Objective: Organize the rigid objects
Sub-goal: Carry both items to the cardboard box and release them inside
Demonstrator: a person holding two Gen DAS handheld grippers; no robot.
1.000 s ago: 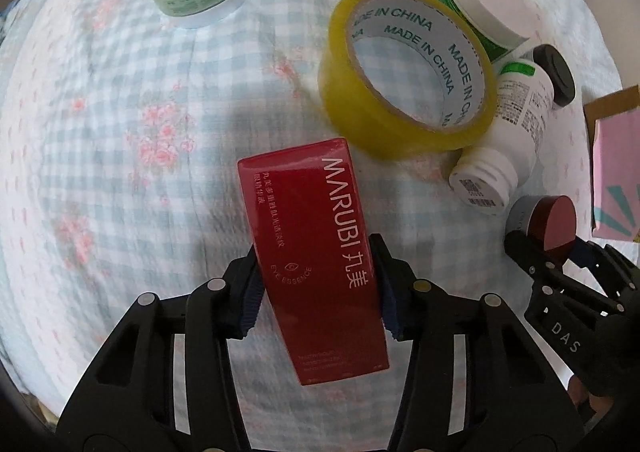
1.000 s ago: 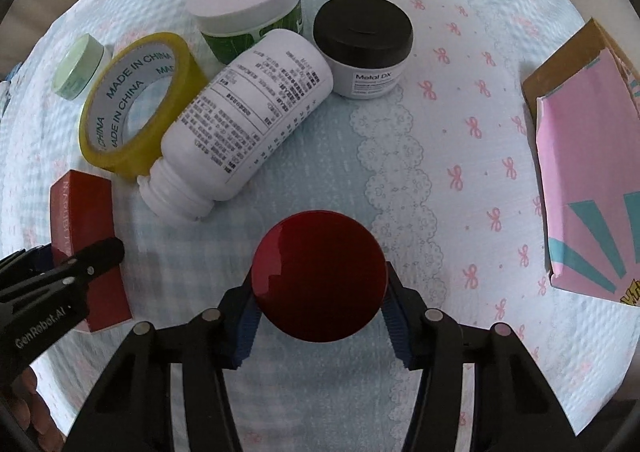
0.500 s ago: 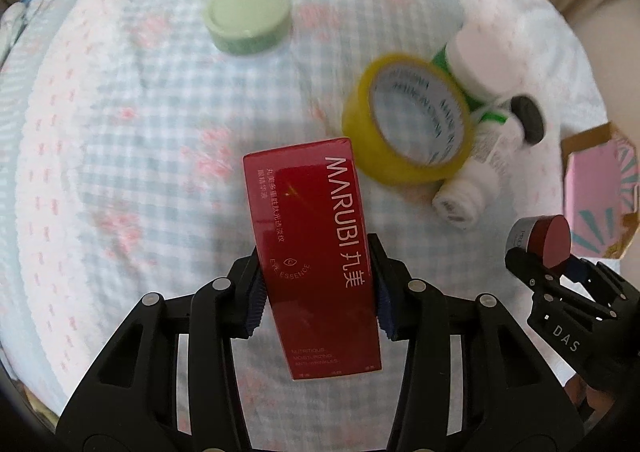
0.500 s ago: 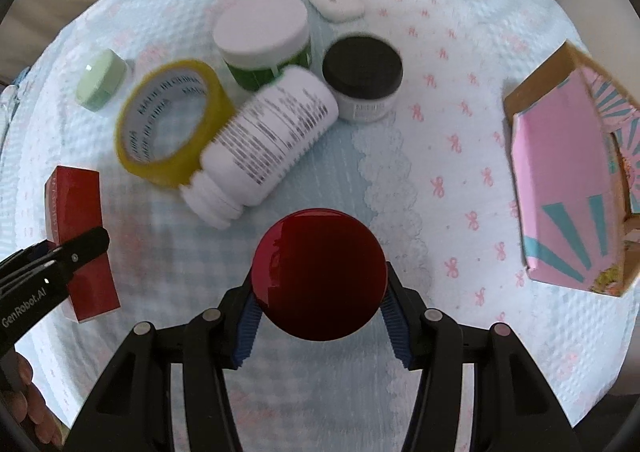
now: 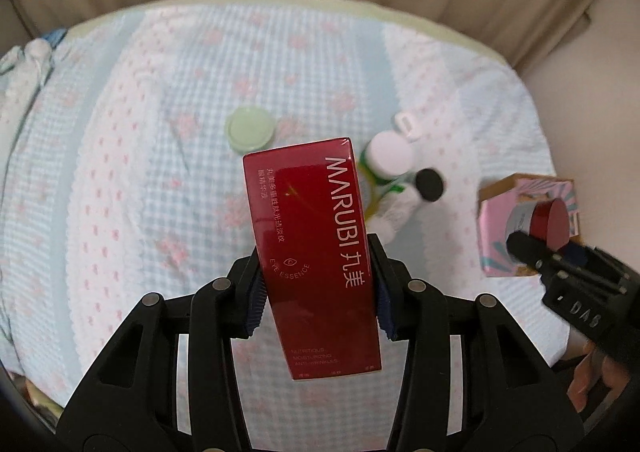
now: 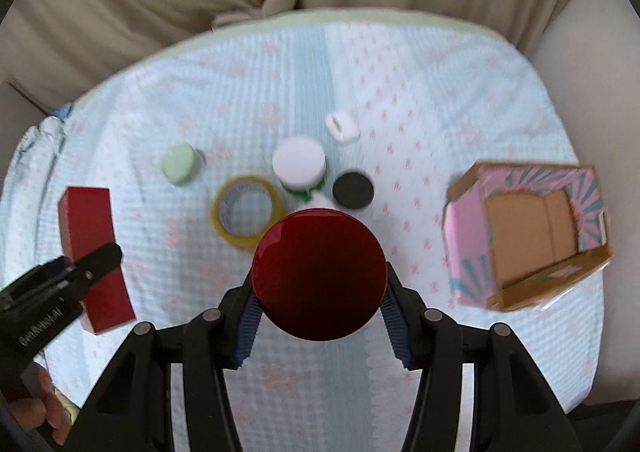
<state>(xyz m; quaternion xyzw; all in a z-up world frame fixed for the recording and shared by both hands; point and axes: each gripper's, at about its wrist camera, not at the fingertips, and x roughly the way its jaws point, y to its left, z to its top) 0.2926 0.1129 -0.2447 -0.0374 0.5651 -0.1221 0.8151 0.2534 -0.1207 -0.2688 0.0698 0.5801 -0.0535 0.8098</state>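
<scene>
While the left gripper (image 5: pixel 316 292) clamps the red carton (image 5: pixel 312 248) aloft and the right gripper (image 6: pixel 320 312) clamps the red-lidded jar (image 6: pixel 319 276), steer both level toward the open pink box (image 6: pixel 528 232) at right, jar first.

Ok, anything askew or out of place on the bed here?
The white bottle lies on its side against the tape roll, while the other jars stand upright. The pink box lies tipped, its open side facing up.

count: one red carton (image 5: pixel 312 252); one red-lidded jar (image 6: pixel 319 275); one green-lidded jar (image 6: pixel 179 163); one white-lidded jar (image 6: pixel 299 164); one black-lidded jar (image 6: pixel 353 190); one yellow tape roll (image 6: pixel 248 211); one white case (image 6: pixel 342 125); one pink box (image 6: pixel 528 228); two grippers, left (image 5: pixel 316 288), right (image 6: pixel 320 316).
</scene>
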